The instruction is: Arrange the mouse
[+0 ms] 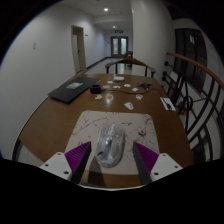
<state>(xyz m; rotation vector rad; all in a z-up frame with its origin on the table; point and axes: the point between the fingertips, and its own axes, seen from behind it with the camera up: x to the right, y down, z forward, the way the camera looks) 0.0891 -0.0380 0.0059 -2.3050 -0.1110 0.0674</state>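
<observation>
The gripper (108,160) has its purple pads (78,156) spread wide at lower left and lower right of the frame. Between them, at lower centre, lies the mouse (110,143), long axis running straight ahead. It rests on a pale mat (135,130), with a gap at each side, so nothing appears clamped. A forward closing move looks likely.
</observation>
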